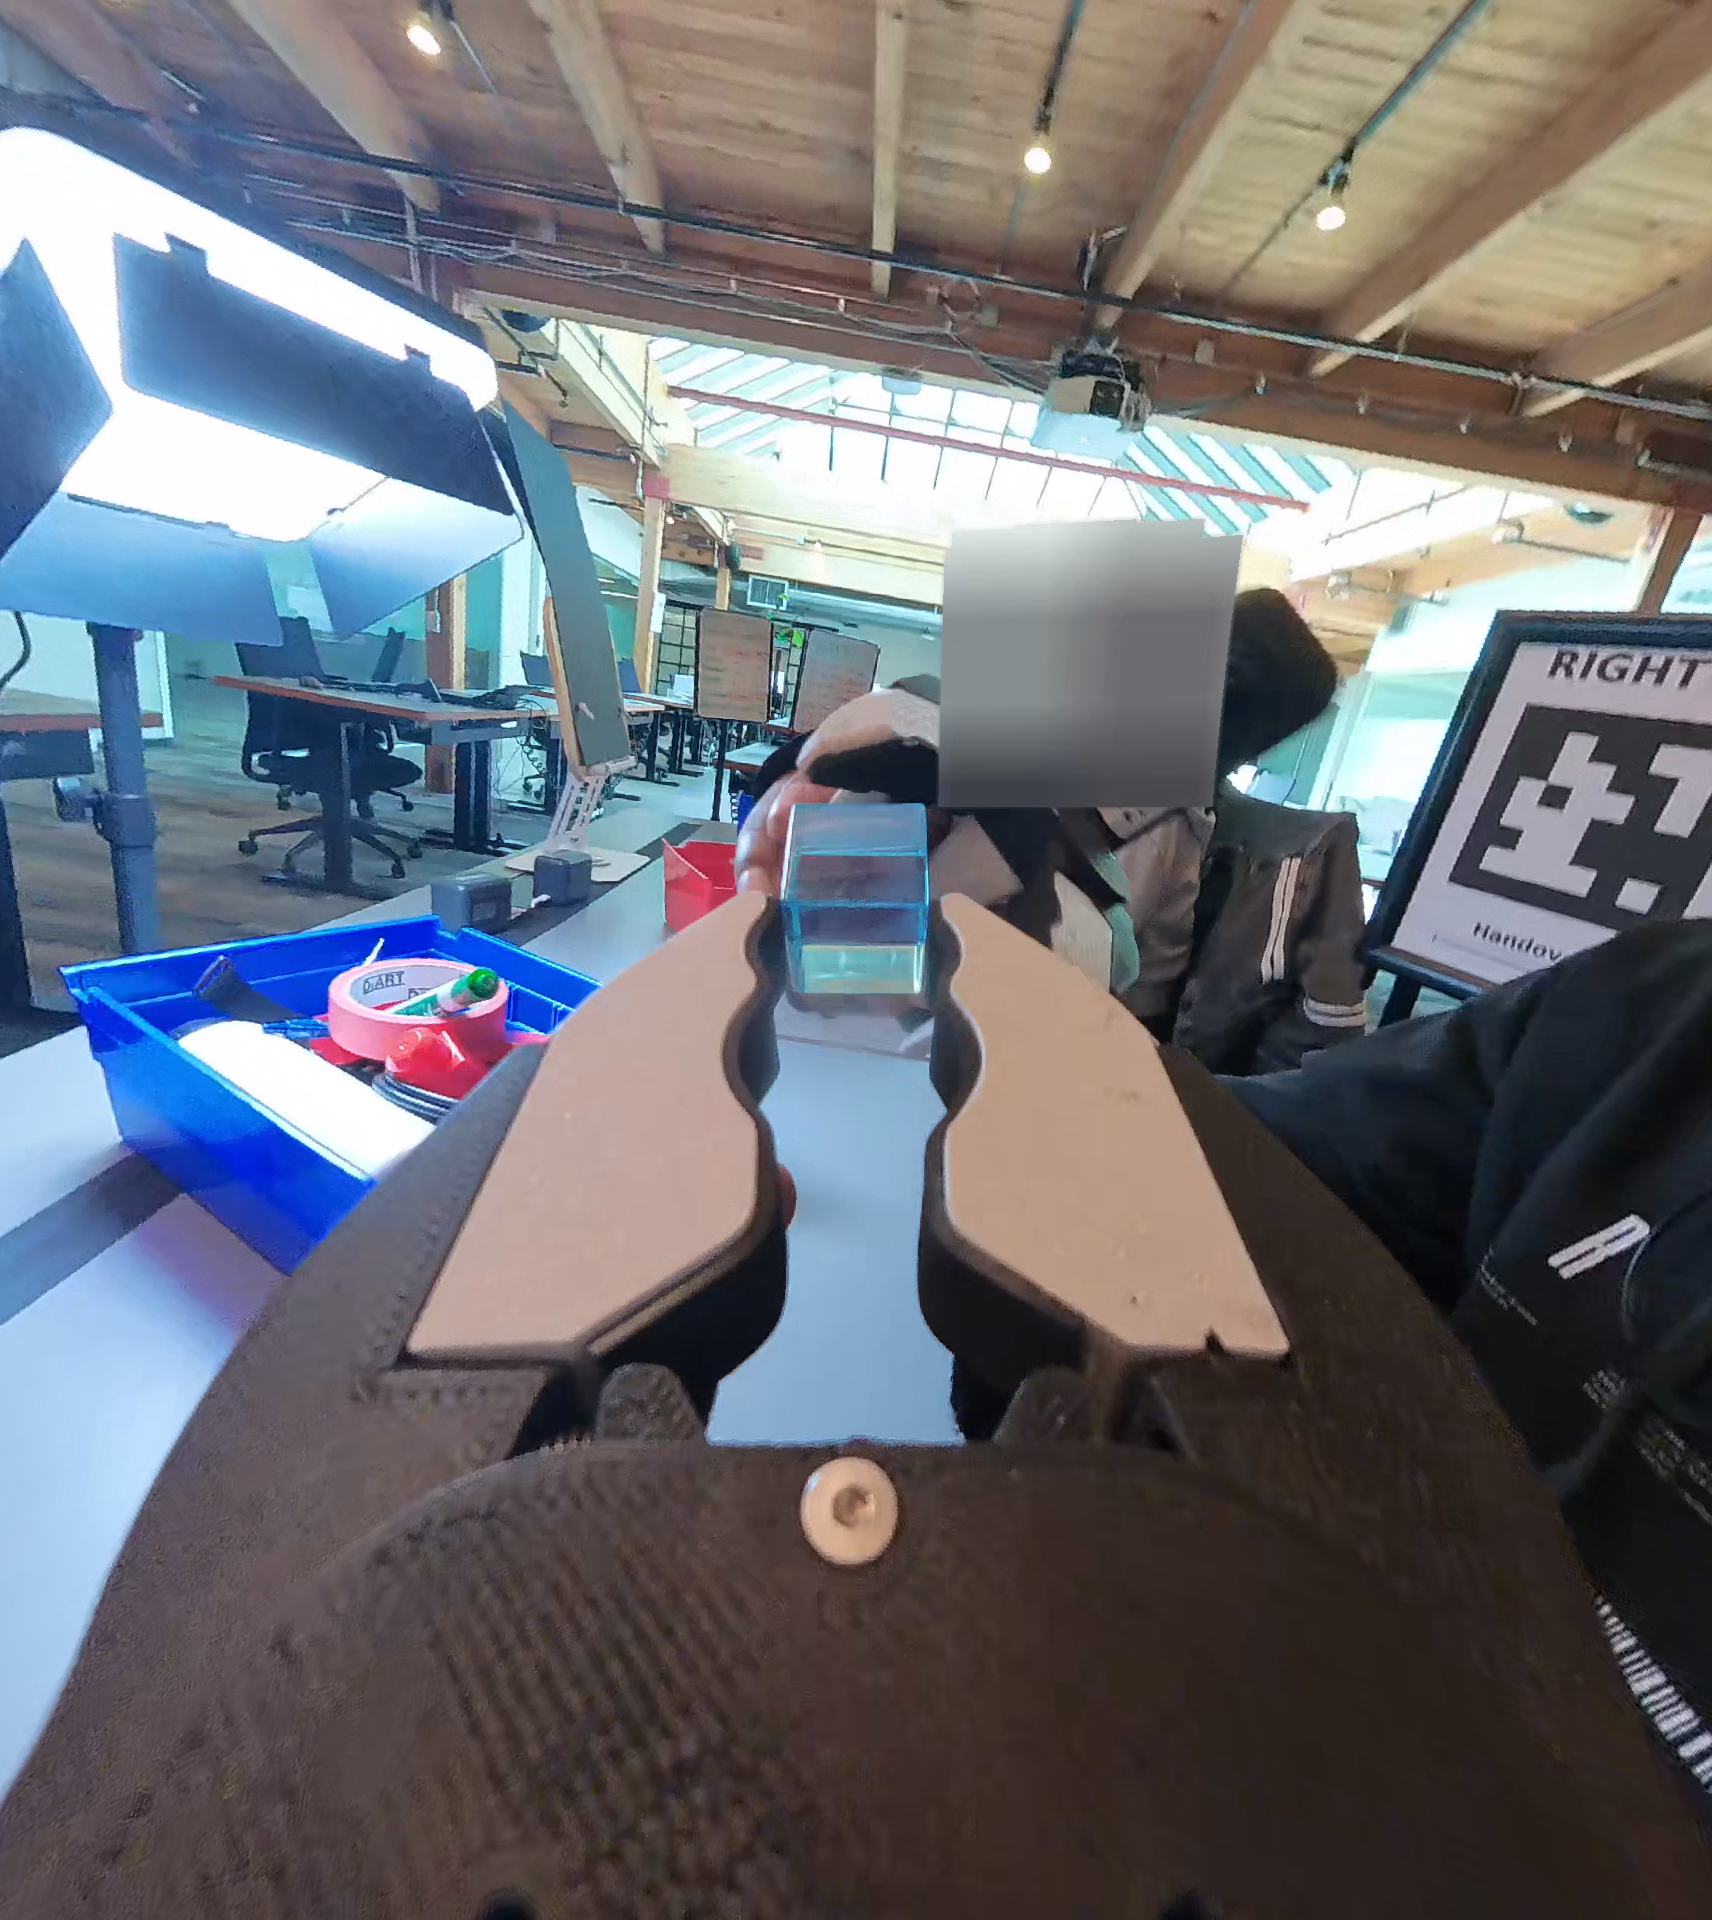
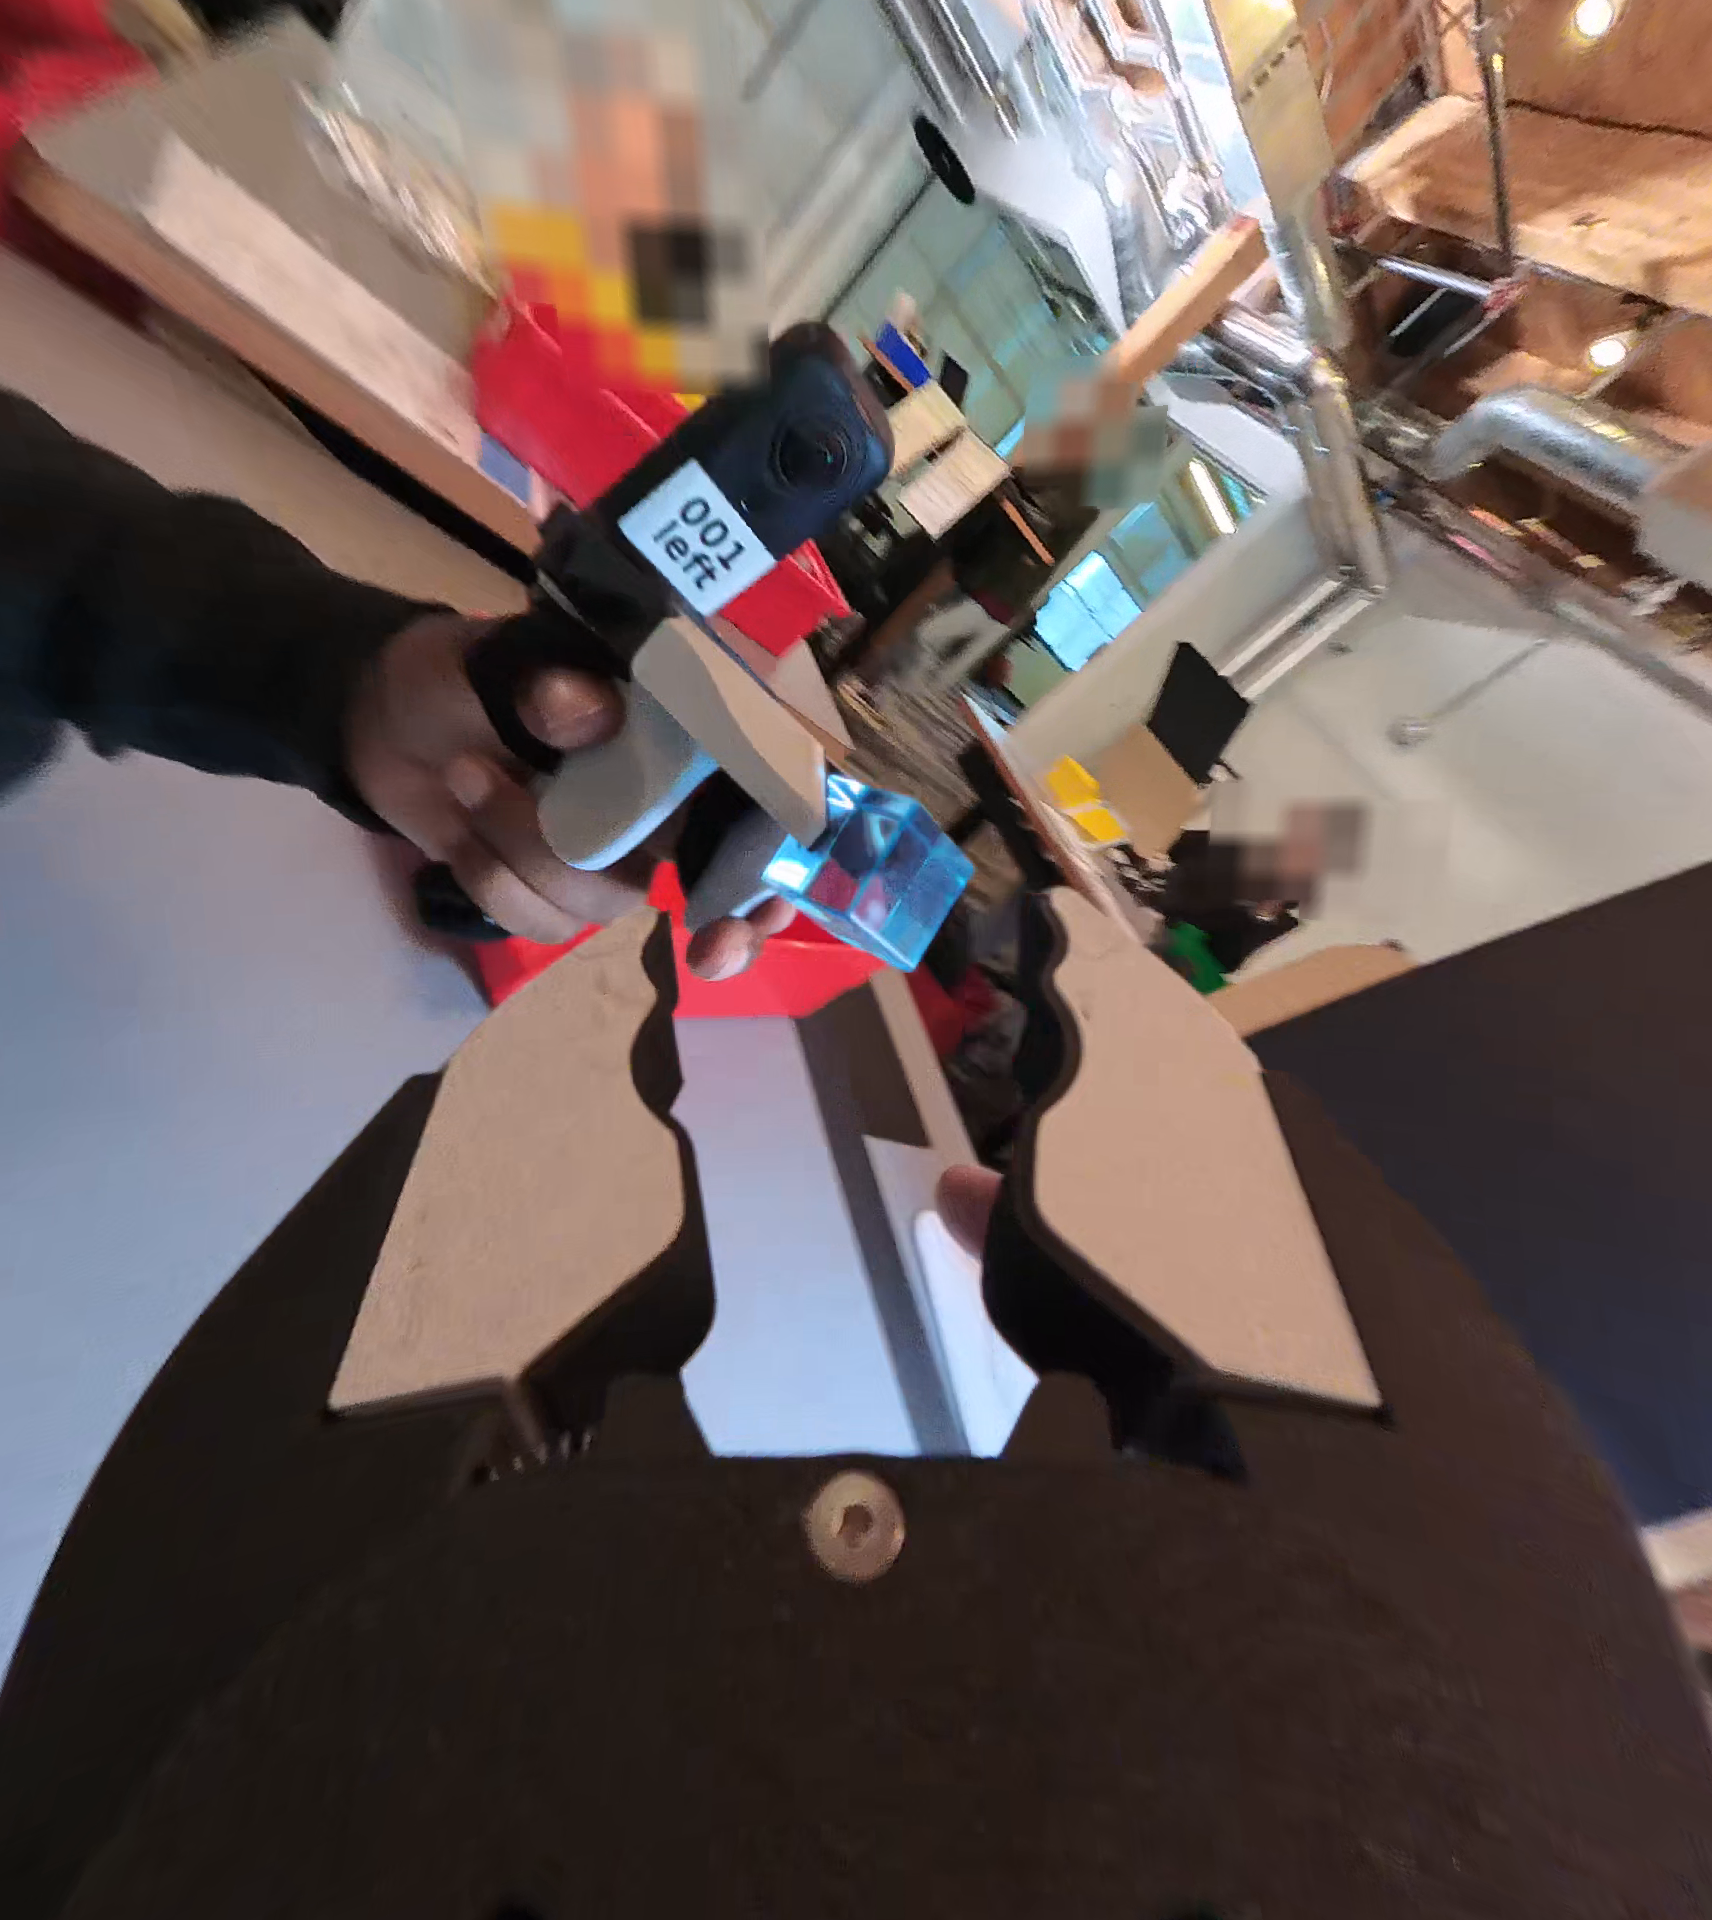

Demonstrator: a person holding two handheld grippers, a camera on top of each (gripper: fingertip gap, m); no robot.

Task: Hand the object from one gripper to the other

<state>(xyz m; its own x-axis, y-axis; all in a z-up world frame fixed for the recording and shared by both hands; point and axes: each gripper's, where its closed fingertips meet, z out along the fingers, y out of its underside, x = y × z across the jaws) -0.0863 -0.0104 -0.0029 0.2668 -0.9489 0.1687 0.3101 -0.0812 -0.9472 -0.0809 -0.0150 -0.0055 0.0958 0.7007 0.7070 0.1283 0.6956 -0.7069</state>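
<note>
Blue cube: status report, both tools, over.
Left tool shut on blue cube, held in the air. Right tool open, empty, just short of cube. Nothing between them.

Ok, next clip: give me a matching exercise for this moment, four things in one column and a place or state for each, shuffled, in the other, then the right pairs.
Things:
1. blue cube
2. left gripper
3. right gripper
4. blue bin

Places or states:
A. open and empty, tips near the cube
B. on the table, holding a pink tape roll and a marker
C. see-through, pinched at fingertips above the table
D. shut on the cube

Pairs: 1-C, 2-D, 3-A, 4-B
</note>
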